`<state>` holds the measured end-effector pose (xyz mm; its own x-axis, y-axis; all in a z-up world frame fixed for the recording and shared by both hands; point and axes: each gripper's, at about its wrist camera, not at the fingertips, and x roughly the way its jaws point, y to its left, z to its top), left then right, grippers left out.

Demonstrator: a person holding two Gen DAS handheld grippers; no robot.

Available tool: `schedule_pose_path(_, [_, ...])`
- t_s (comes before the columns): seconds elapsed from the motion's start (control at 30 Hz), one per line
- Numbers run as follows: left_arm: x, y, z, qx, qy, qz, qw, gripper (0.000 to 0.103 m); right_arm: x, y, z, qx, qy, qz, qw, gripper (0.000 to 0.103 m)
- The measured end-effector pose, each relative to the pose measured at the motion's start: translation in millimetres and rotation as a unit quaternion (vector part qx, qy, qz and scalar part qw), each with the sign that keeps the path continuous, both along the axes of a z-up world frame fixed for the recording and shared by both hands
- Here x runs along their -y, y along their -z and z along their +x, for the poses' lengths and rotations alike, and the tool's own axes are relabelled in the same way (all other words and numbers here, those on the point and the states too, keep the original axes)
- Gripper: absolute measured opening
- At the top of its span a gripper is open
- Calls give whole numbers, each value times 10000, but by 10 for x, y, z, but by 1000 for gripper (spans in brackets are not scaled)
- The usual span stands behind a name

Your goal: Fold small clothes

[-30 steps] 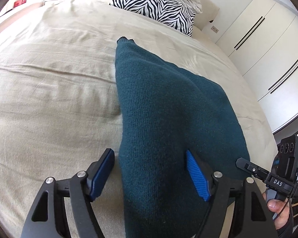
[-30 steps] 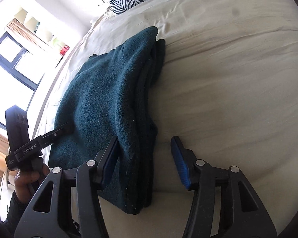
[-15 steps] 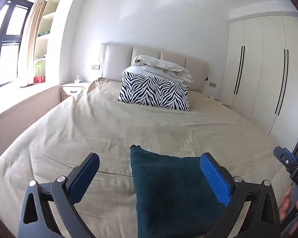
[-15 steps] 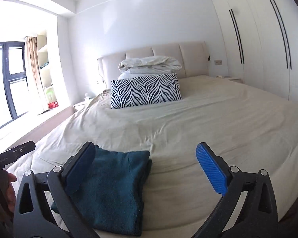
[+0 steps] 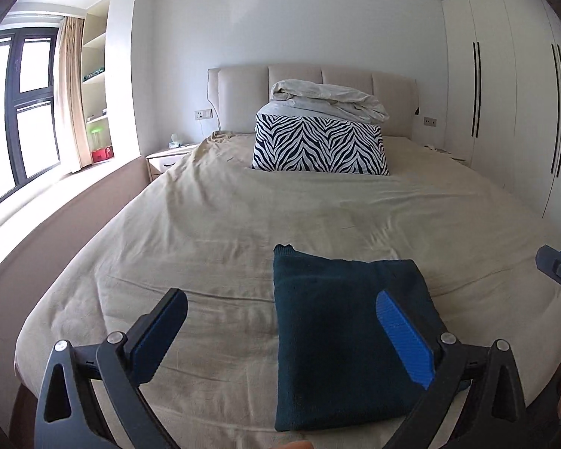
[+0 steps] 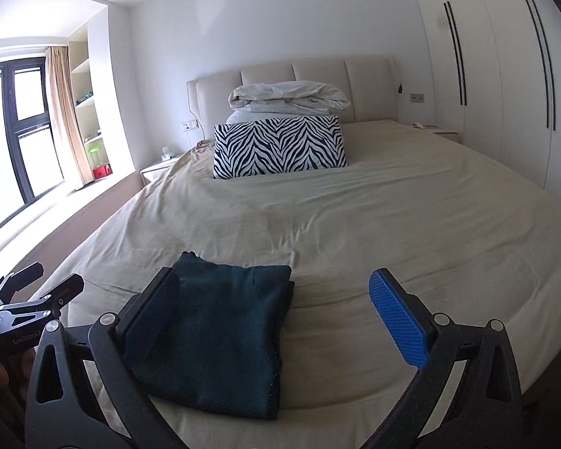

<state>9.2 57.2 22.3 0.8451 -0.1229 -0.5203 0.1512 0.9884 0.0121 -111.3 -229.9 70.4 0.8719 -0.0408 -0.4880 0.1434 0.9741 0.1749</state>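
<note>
A dark teal knitted garment [image 5: 333, 333] lies folded into a flat rectangle near the foot of the bed; it also shows in the right wrist view [image 6: 224, 333]. My left gripper [image 5: 280, 329] is open and empty, held above and short of the garment, its right finger over the garment's right part. My right gripper [image 6: 276, 310] is open and empty, its left finger over the garment's left edge. Neither gripper touches the cloth.
The beige bed sheet [image 5: 243, 224] spreads wide around the garment. A zebra-striped pillow [image 5: 319, 144] with a bundled white duvet [image 5: 325, 99] sits at the headboard. White wardrobes [image 5: 505, 93] stand on the right, a window [image 5: 15, 112] and bedside table [image 5: 164, 157] on the left.
Both grippers have lifted and pulled back from the garment, tilting up from a close downward look to a view across the whole bed. The garment stays folded on the sheet.
</note>
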Motion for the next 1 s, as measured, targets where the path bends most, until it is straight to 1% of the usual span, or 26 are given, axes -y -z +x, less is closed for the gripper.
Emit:
schedule_pose_path(0.1, [40,183,3,-369,-128,179,9991,103,-10,168,53,-270,191,-28,9994,103])
schedule_pose_path(0.17, [75,302,10,-585,-115,329,9977,103,-51,295,113,-557,276,-242,9978,103])
schedule_pose_path(0.23, [94,410,2,-797,-57,360,9962,103,-93,412,143,-770,297,-393,9958,103])
schedule_pose_path(0.37, [115,591,9,-1239,62,302,9918,103,-93,611,177,-1205,296,-219,9920,103])
schedule_pose_path(0.47, [89,700,39,-1491,22,251,9885,103,-84,718,202,-1378,318,-127,9899,103])
schedule_pose_path(0.6, [67,753,24,-1587,-38,242,9870,103,-81,771,225,-1480,302,-128,9884,103])
schedule_pose_path(0.87, [32,789,-9,-1708,-79,241,9850,103,-205,688,191,-1544,152,-273,9875,103])
schedule_pose_path(1.0, [22,803,-12,-1740,-75,232,9844,103,-250,702,205,-1617,70,-273,9864,103])
